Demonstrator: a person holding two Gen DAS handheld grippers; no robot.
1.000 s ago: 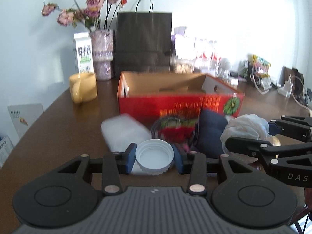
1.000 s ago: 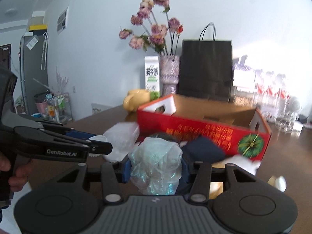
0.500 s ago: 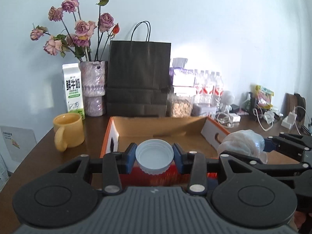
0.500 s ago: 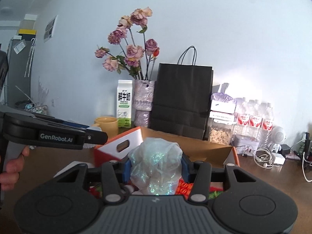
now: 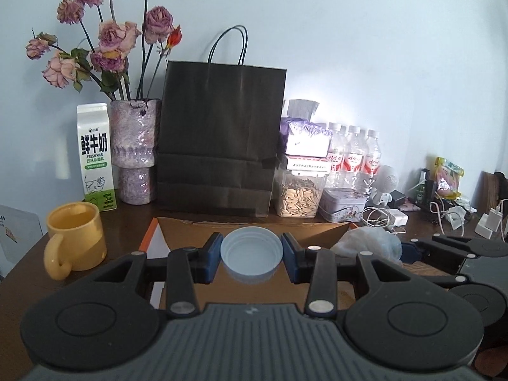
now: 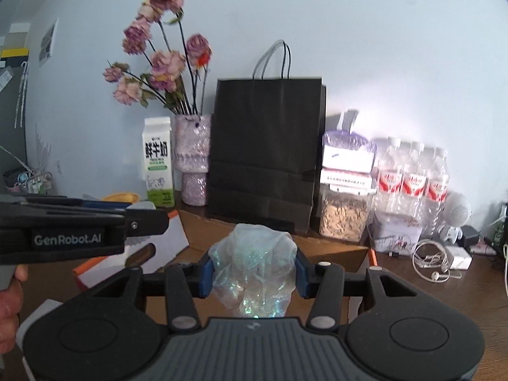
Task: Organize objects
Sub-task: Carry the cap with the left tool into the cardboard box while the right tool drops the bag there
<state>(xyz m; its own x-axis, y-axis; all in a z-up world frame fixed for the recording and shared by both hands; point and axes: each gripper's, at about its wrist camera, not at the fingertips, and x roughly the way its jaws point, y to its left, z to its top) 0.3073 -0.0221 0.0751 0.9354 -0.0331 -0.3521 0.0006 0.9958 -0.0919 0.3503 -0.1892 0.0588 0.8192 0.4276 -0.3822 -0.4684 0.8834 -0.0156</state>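
My left gripper (image 5: 251,255) is shut on a white plastic cap (image 5: 251,251), open side toward the camera, held above the open cardboard box (image 5: 190,231). My right gripper (image 6: 252,273) is shut on a crumpled clear plastic bag (image 6: 254,266), also held over the box (image 6: 203,235). The right gripper and its bag (image 5: 365,243) show at the right of the left wrist view. The left gripper (image 6: 139,219) reaches in from the left of the right wrist view.
A yellow mug (image 5: 74,238) stands left of the box. Behind it are a milk carton (image 5: 95,158), a vase of dried roses (image 5: 135,149), a black paper bag (image 5: 222,139), a seed jar (image 5: 298,190), water bottles (image 5: 352,155), a tin and cables (image 6: 435,263).
Both grippers rose from the table's front and moved forward over the box, each keeping its hold. The loose items in front of the box dropped out of view.
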